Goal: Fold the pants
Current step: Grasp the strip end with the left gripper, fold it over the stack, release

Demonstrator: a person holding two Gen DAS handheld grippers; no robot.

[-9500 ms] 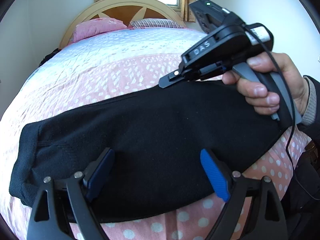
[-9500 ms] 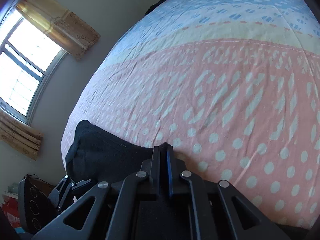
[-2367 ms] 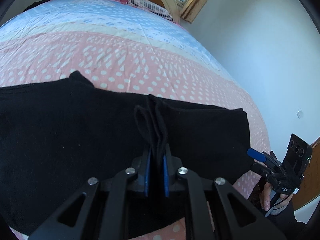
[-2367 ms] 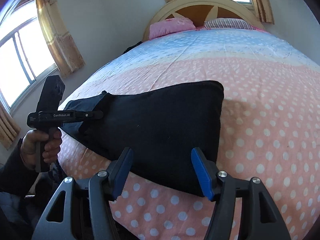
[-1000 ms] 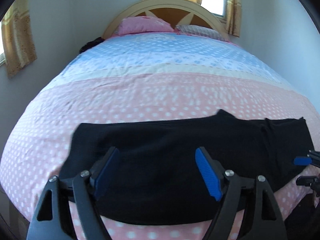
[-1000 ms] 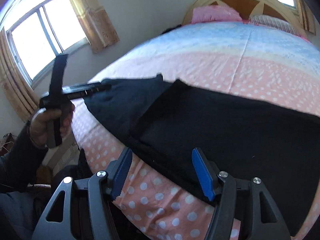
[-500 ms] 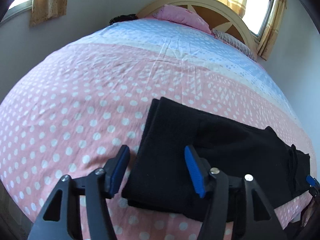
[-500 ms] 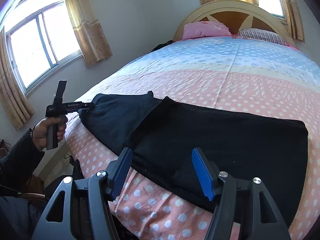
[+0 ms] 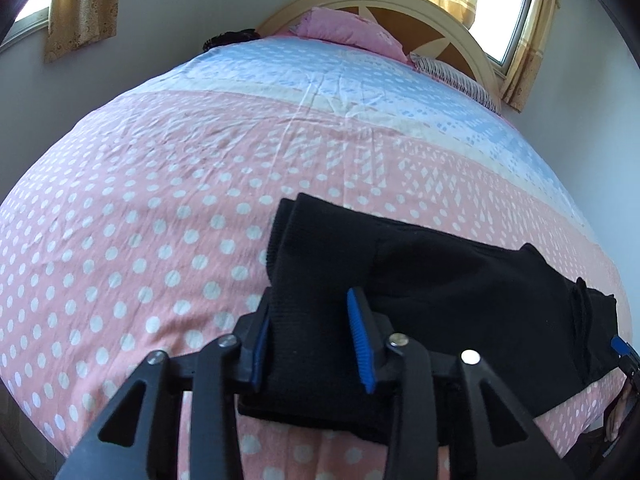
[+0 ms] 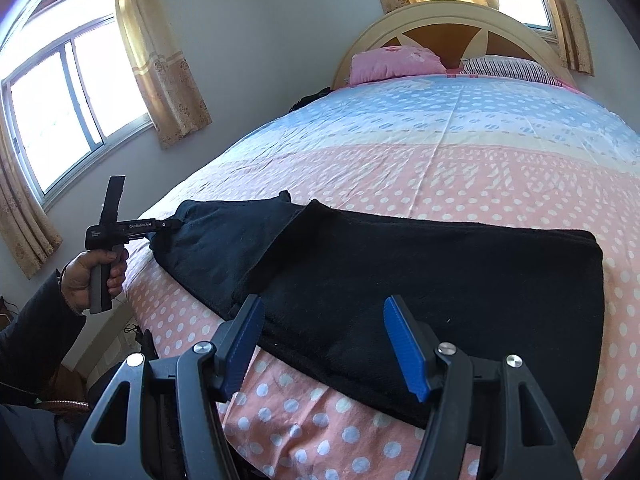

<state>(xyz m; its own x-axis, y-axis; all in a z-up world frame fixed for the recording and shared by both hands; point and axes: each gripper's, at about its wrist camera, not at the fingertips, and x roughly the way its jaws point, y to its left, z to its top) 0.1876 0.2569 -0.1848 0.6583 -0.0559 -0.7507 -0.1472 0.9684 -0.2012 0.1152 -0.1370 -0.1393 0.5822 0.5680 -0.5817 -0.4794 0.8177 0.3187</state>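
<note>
On a polka-dot bedspread (image 9: 132, 216), black pants (image 9: 440, 280) lie partly folded across the foot of the bed, near its edge, one end at the left and the doubled portion running right. At far left in the right wrist view, a hand (image 10: 90, 270) holds the left gripper (image 9: 308, 340), whose blue-padded fingers (image 9: 360, 340) are closing around the left end of the pants — the cloth sits between them, though the pads do not yet look pressed flat on it. To the right, the right gripper (image 10: 324, 340) hovers over the near edge of the doubled section with its fingers standing well apart and nothing between them.

The likely risk: the closing fingers may catch only the top layer of the stacked cloth, so the layers would slide apart when lifted and the fold would come out crooked. With the garment so near the bed's edge, a pull toward the person could also drag it off the mattress.

The only legible writing is white lettering on the side of the left gripper, reading roughly "GenRobot.AI" (image 10: 139, 225); the smaller print beside it is too small to read.
</note>
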